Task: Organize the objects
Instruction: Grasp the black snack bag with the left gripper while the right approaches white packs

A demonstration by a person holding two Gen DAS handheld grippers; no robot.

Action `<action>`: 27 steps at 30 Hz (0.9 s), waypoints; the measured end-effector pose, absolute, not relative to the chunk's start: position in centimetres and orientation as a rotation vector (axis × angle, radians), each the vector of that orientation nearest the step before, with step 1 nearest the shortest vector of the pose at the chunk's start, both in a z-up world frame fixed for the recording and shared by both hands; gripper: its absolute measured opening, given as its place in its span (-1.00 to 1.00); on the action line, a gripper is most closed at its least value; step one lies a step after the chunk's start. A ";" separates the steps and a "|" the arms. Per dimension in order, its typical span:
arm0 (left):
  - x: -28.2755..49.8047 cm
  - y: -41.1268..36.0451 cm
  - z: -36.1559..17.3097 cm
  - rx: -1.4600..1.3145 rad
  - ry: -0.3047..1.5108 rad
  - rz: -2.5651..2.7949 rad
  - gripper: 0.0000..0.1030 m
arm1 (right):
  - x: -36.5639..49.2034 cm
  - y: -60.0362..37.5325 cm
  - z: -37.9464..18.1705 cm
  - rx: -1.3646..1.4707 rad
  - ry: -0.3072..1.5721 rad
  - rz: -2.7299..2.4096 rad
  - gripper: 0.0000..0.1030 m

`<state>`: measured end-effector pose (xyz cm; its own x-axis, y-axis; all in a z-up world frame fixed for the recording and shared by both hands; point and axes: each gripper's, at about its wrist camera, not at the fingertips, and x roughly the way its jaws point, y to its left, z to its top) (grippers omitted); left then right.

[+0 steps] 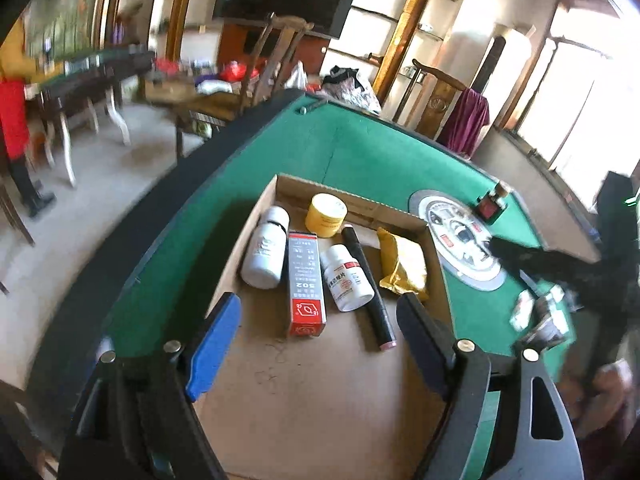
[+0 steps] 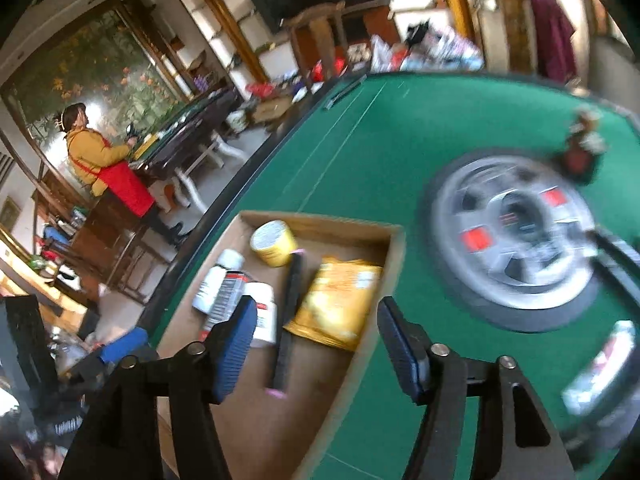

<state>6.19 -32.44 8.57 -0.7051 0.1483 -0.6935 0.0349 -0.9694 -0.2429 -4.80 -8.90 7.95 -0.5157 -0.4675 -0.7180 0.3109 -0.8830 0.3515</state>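
Both our grippers hover with fingers spread and empty over a shallow cardboard box (image 1: 434,256) of small items on the green felt table (image 1: 380,156).

In the left wrist view, our left gripper (image 1: 320,332) hangs over the box's near, bare floor. Farther in lie a plain white bottle (image 1: 266,246) on its side, a red-and-grey carton (image 1: 306,282) printed "502", a smaller white bottle with a red label (image 1: 348,278), a slim black tube with a pinkish end (image 1: 368,284), a yellow jar (image 1: 326,215) at the far wall, and a crumpled yellow packet (image 1: 404,266) against the right wall. In the blurred right wrist view, our right gripper (image 2: 316,344) straddles the box's right wall, one finger over the contents, the other over the felt. A round grey hub (image 1: 464,236) sits in the table beside the box.
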 end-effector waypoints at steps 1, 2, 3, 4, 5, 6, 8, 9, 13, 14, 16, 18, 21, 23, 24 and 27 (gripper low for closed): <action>6.5 -32.0 8.8 -1.170 -0.336 2.833 0.62 | -4.0 -7.8 8.4 1.182 -0.237 -2.426 0.47; 6.7 -31.5 9.0 -1.166 -0.321 2.831 0.64 | -3.4 -6.6 8.8 1.163 -0.227 -2.463 0.53; 6.9 -31.1 9.2 -1.169 -0.323 2.813 0.64 | -2.6 -4.9 9.2 1.146 -0.216 -2.510 0.54; 6.9 -30.6 9.3 -1.175 -0.327 2.792 0.64 | -2.0 -3.8 9.6 1.137 -0.214 -2.541 0.56; 6.8 -30.0 9.4 -1.182 -0.325 2.770 0.64 | -1.4 -2.3 9.8 1.133 -0.219 -2.571 0.56; 6.9 -29.2 9.6 -1.190 -0.308 2.755 0.65 | -0.8 -0.2 10.0 1.133 -0.238 -2.600 0.56; 7.1 -27.4 10.1 -1.190 -0.241 2.738 0.65 | 0.0 3.3 10.1 1.141 -0.291 -2.648 0.57; 7.3 -26.4 10.3 -1.183 -0.215 2.725 0.65 | 0.8 5.9 10.1 1.147 -0.323 -2.692 0.57; 7.1 -21.6 10.5 -1.161 -0.137 2.610 0.71 | 3.7 13.2 9.8 1.149 -0.375 -2.843 0.61; 7.0 -20.3 10.4 -1.166 -0.124 2.577 0.71 | 4.1 14.9 9.5 1.154 -0.399 -2.874 0.62; 6.7 -17.2 10.2 -1.162 -0.098 2.498 0.71 | 4.9 18.2 8.8 1.157 -0.482 -2.917 0.63; 6.6 -13.9 9.8 -1.147 -0.043 2.452 0.71 | 5.2 20.8 7.9 1.155 -0.565 -2.950 0.63; 6.4 -8.4 8.8 -1.099 0.104 2.413 0.71 | 4.8 23.0 6.8 1.148 -0.593 -2.989 0.63; 6.2 -5.4 8.0 -1.096 0.185 2.366 0.71 | 4.4 23.7 6.2 1.143 -0.576 -3.013 0.63; 6.0 -3.8 7.6 -1.087 0.226 2.339 0.71 | 4.3 23.9 5.9 1.139 -0.573 -3.019 0.63; 5.3 0.3 6.3 -1.055 0.374 2.307 0.71 | 4.4 25.0 5.0 1.104 -0.619 -3.017 0.63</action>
